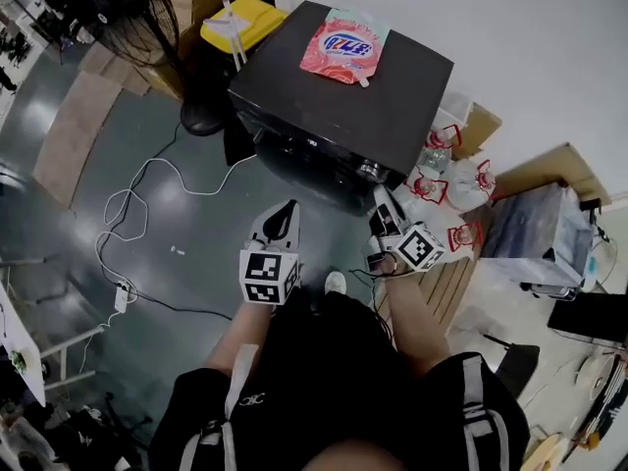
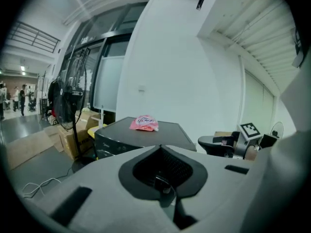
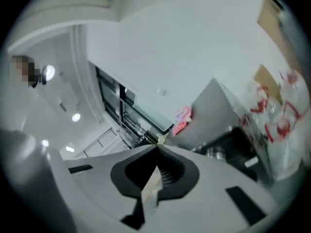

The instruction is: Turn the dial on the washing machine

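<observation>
The dark washing machine (image 1: pixel 343 91) stands against the white wall with a pink detergent bag (image 1: pixel 341 47) on its lid. Its shiny dial (image 1: pixel 369 171) sits at the right end of the front panel. My right gripper (image 1: pixel 381 195) is shut with nothing in it, its tip just below and in front of the dial, apart from it. My left gripper (image 1: pixel 287 208) is also shut and empty, lower and to the left, short of the machine's front. In the left gripper view the jaws (image 2: pixel 160 146) meet below the machine (image 2: pixel 121 136). The right gripper view is blurred, with its jaws (image 3: pixel 156 146) closed.
Several large water bottles with red handles (image 1: pixel 447 180) crowd the machine's right side, beside a wooden board (image 1: pixel 446 287). A standing fan (image 1: pixel 128 13) and a yellow container (image 1: pixel 245 23) are at its left. White cables (image 1: pixel 137 199) trail over the grey floor.
</observation>
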